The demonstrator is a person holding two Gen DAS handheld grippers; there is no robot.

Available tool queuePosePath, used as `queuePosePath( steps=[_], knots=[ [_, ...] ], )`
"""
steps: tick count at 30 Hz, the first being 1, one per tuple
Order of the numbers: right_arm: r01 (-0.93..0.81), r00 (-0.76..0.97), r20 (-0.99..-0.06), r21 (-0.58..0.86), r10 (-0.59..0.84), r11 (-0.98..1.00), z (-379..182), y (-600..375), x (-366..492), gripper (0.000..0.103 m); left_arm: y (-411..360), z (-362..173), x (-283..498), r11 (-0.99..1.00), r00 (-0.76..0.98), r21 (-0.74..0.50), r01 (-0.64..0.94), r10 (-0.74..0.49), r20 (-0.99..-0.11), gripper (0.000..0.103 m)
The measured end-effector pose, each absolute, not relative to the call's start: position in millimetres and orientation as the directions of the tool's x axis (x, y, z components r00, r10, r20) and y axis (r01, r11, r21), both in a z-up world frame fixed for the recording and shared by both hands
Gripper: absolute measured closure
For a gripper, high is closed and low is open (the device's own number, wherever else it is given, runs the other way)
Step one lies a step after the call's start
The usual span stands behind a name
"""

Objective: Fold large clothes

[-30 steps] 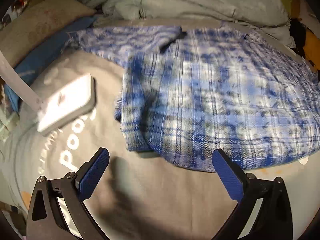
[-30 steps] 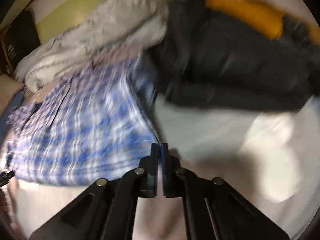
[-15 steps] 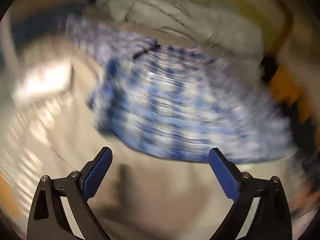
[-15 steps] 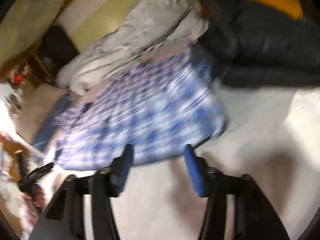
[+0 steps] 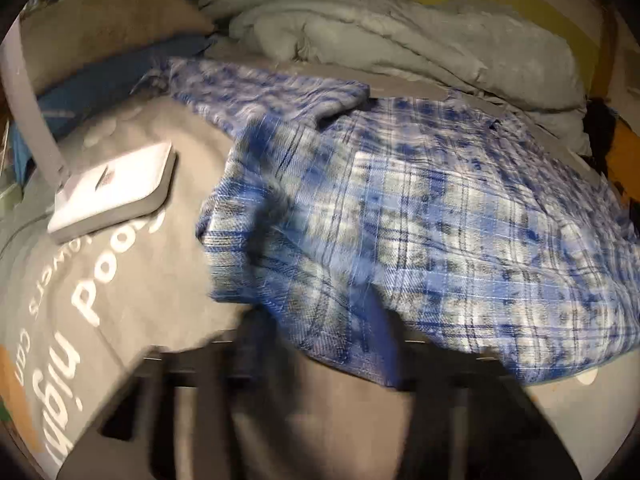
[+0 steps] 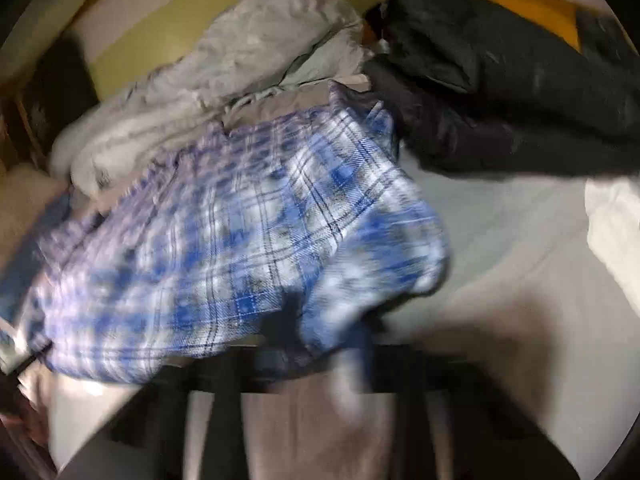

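Two tools, left tool [image 5: 320, 344] and right tool [image 6: 320, 332], are closing on the near hem of the shirt [image 5: 420, 216] spread just ahead on the bed [image 6: 500, 248]; soft, light, floppy flannel, so I pinch corners.

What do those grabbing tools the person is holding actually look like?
Both are blurred here. The left tool shows as a black frame with angular struts and cut-out gaps, and a dark blue pad at a fingertip. The right tool looks the same: black struts, bluish tips. No cables, markings or sleeves can be made out.
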State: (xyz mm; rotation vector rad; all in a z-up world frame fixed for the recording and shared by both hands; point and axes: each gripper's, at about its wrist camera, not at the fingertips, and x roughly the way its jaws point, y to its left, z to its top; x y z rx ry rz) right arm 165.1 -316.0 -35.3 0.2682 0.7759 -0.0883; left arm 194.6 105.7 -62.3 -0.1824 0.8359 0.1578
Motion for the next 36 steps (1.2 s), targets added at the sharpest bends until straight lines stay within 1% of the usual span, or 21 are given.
queuePosePath(
  steps=[1,3,4,6,9,11,13,16,18,19,20,22,24,25,26,27,28,30,32,34,36],
  knots=[
    [0.169,0.722,-0.692,0.193,0.012,0.967,-32,-314,163,0.097,109,-59,193,0.971,0.666,-0.138,-0.195,0.028,-0.746,0.096],
    [0.135,0.75,-0.662,0.155,0.002,0.979,-22,-308,157,0.098,121,-47,181,0.955,0.698,-0.211,-0.207,-0.007,-0.716,0.097],
    [0.119,0.759,-0.651,0.13,-0.006,0.984,-17,-305,154,0.098,124,-37,172,0.953,0.723,-0.226,-0.203,-0.01,-0.69,0.097],
    [0.093,0.772,-0.635,0.12,0.005,0.988,-8,-301,148,0.098,126,-20,154,0.956,0.737,-0.206,-0.209,0.015,-0.675,0.097],
    [0.055,0.767,-0.637,0.183,0.076,0.982,0,-302,126,0.098,131,-7,126,0.955,0.733,-0.167,-0.244,0.069,-0.677,0.097],
    [0.033,0.758,-0.644,0.191,0.1,0.981,2,-299,112,0.098,136,-5,112,0.947,0.733,-0.17,-0.272,0.09,-0.674,0.098],
    [0.037,0.752,-0.653,0.177,0.09,0.983,1,-295,97,0.098,140,-9,102,0.947,0.707,-0.175,-0.269,0.071,-0.703,0.098],
    [0.066,0.738,-0.672,0.155,0.056,0.986,-6,-288,76,0.098,133,-20,93,0.961,0.674,-0.134,-0.241,0.066,-0.736,0.098],
    [0.082,0.721,-0.691,0.137,0.036,0.987,-15,-287,73,0.098,127,-31,100,0.967,0.633,-0.138,-0.215,0.031,-0.773,0.096],
    [0.089,0.714,-0.7,0.135,0.032,0.987,-18,-286,75,0.097,128,-35,103,0.964,0.612,-0.149,-0.221,0.018,-0.791,0.086],
    [0.099,0.697,-0.717,0.127,0.023,0.987,-22,-287,78,0.097,131,-37,103,0.96,0.61,-0.157,-0.232,0.018,-0.792,0.074],
    [0.109,0.692,-0.722,0.086,-0.014,0.99,-20,-286,83,0.09,130,-32,103,0.961,0.623,-0.154,-0.228,0.023,-0.782,0.062],
    [0.123,0.726,-0.684,0.028,-0.071,0.992,-11,-280,80,0.082,125,-20,98,0.971,0.65,-0.127,-0.203,0.037,-0.759,0.054],
    [0.12,0.744,-0.661,-0.006,-0.094,0.993,-5,-276,77,0.079,119,-14,93,0.977,0.663,-0.101,-0.188,0.051,-0.747,0.046],
    [0.119,0.756,-0.646,-0.023,-0.106,0.993,-1,-275,73,0.078,114,-8,87,0.98,0.681,-0.079,-0.181,0.067,-0.729,0.041],
    [0.128,0.773,-0.621,-0.048,-0.131,0.991,5,-272,70,0.069,112,-1,82,0.983,0.702,-0.074,-0.171,0.069,-0.709,0.038],
    [0.146,0.789,-0.593,-0.071,-0.16,0.987,12,-271,67,0.058,112,4,80,0.985,0.714,-0.08,-0.152,0.054,-0.698,0.034],
    [0.161,0.823,-0.537,-0.091,-0.184,0.983,29,-268,62,0.052,113,18,83,0.987,0.73,-0.104,-0.125,0.021,-0.683,0.03],
    [0.147,0.844,-0.51,-0.084,-0.17,0.986,42,-268,64,0.05,119,35,94,0.984,0.744,-0.142,-0.11,-0.014,-0.668,0.028],
    [0.105,0.854,-0.508,-0.055,-0.118,0.993,56,-265,78,0.04,130,51,112,0.982,0.751,-0.157,-0.101,-0.028,-0.659,0.027],
    [0.059,0.853,-0.518,-0.018,-0.06,0.998,65,-262,95,0.039,141,65,136,0.983,0.752,-0.152,-0.104,-0.022,-0.659,0.026]
  ],
)
